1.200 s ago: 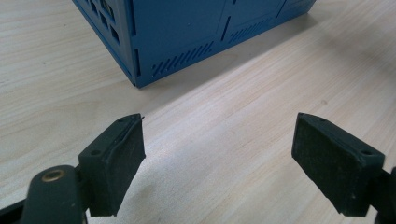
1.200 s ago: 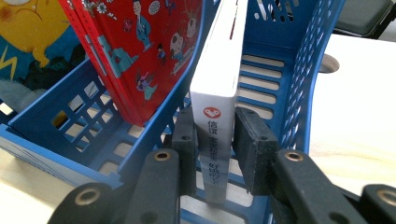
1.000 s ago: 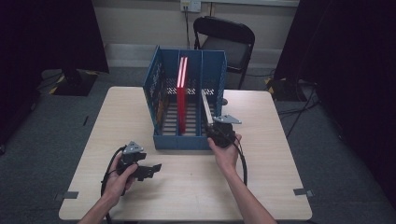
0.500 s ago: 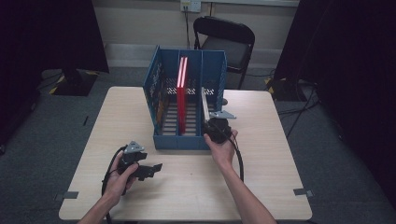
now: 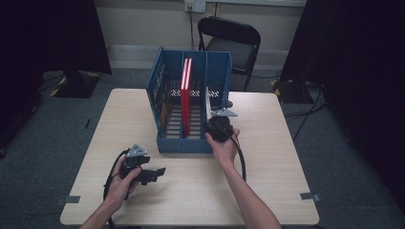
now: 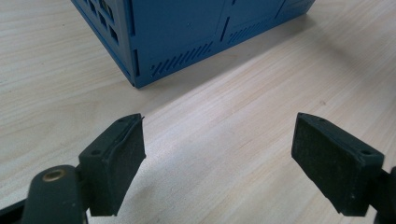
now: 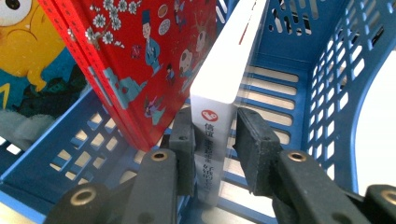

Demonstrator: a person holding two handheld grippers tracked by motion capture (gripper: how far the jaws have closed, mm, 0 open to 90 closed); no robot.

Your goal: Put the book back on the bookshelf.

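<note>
Right gripper [image 7: 212, 140] has slid the white book [image 7: 224, 88] deeper into the blue rack [image 5: 165, 95], fingers clamped on its spine; at 7 o'clock, left gripper [image 6: 217, 163] rests wide open, empty.

The white book's spine [image 7: 215, 135] bears a red round logo and Chinese characters (mostly blurred).

The pale wooden table [image 5: 267, 191] is lit from above while the surroundings are left dark. A soft shadow is cast beside the blue plastic file rack [image 6: 196, 32]. Near edges are blurred in the right gripper view.
</note>
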